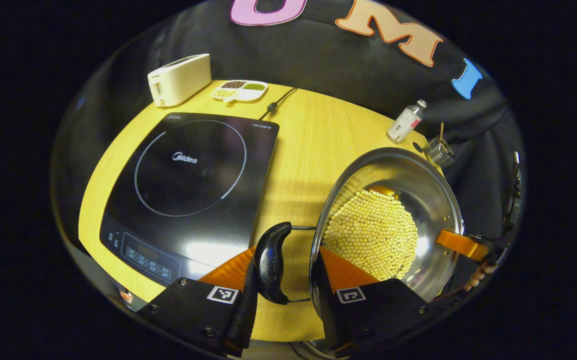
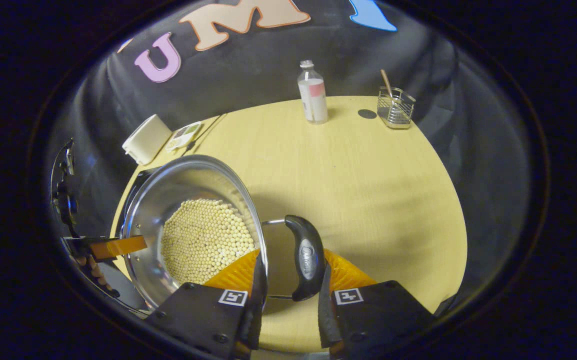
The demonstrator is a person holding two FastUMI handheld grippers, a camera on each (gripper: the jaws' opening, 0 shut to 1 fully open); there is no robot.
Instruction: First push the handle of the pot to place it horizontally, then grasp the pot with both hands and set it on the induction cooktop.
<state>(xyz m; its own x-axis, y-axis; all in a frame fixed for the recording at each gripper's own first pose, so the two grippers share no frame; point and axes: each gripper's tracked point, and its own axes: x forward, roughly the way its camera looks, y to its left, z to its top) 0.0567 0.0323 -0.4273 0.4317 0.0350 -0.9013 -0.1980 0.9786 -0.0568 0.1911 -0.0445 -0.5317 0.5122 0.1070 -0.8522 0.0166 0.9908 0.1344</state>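
A steel pot (image 1: 428, 200) holding yellow beans (image 1: 371, 235) sits to the right of the black induction cooktop (image 1: 188, 185), with its shadow on the wood beside it. My left gripper (image 1: 286, 260) straddles the pot's near black handle (image 1: 272, 262): one orange finger is outside the handle, the other inside the rim, and both are closed in. At the opposite side, my right gripper (image 2: 292, 260) clamps the other black handle (image 2: 307, 260) and the pot (image 2: 188, 180) wall in the same way. The right gripper's orange finger (image 1: 461, 242) shows across the pot.
On the round wooden table (image 1: 313, 130), a white toaster (image 1: 181, 80) and a divided dish (image 1: 240, 90) stand behind the cooktop, with its cable (image 1: 278, 102) running back. A small bottle (image 2: 313, 95) and a wire basket (image 2: 395, 107) stand at the far edge.
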